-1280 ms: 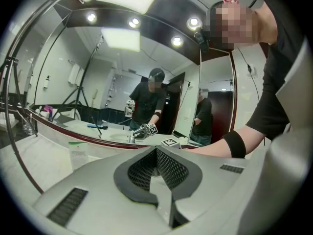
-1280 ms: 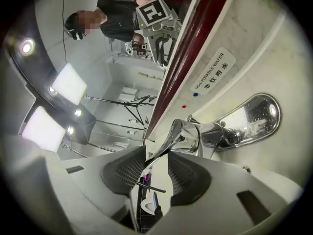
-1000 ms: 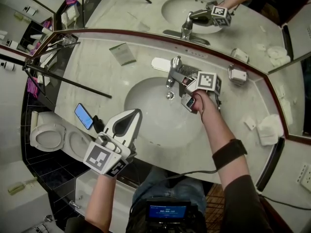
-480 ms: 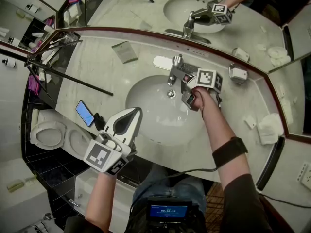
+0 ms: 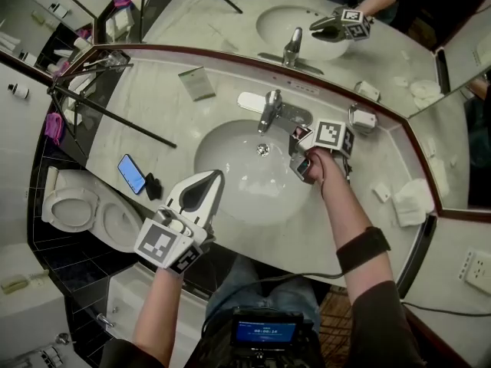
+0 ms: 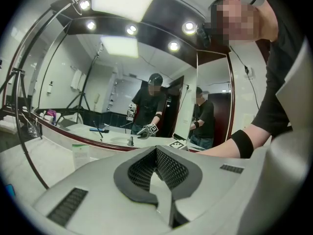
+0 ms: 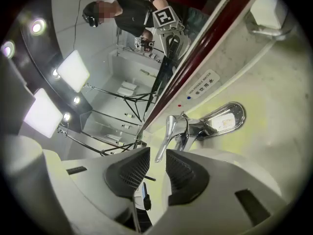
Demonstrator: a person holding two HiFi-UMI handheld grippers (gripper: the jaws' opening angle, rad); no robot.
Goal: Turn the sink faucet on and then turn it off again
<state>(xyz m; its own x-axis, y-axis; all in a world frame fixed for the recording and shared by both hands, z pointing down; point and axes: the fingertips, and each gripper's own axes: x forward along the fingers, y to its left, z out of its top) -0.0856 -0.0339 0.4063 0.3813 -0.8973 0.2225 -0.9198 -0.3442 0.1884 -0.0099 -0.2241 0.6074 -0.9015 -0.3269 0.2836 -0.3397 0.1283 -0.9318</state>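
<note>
1. Faucet [image 5: 270, 110]: one, chrome, with a single lever. It stands at the back rim of the one white oval basin [image 5: 238, 171], just in front of the mirror [image 5: 230, 14].
2. Tongs: two.
   - The right tongs [image 5: 299, 138] sit just right of the faucet and point at it. Their jaws stand a narrow gap apart and have just been closing. Nothing is between the pads, and the lever shows beyond the gap, untouched.
   - The left tongs [image 5: 212, 178] are well in front and left of the faucet, at the basin's near-left rim, jaws pressed together on nothing.
3. One each of the rest:
   - a card [image 5: 197, 83], back-left of the faucet;
   - a phone [image 5: 131, 174], far left of it;
   - a white holder [image 5: 363, 119], right of it;
   - a folded white cloth [image 5: 410, 200], far right.
4. The bench [image 5: 146, 90] is pale marble with a dark red trim along the mirror's foot. It stands in a bathroom with one toilet [image 5: 69, 209] beyond the bench's left end, on dark floor tiles.
5. A black tripod leg [image 5: 115, 119] slants across the bench left of the faucet. The basin bowl lies open between the two tongs. The bench's front edge curves past the person's legs.
</note>
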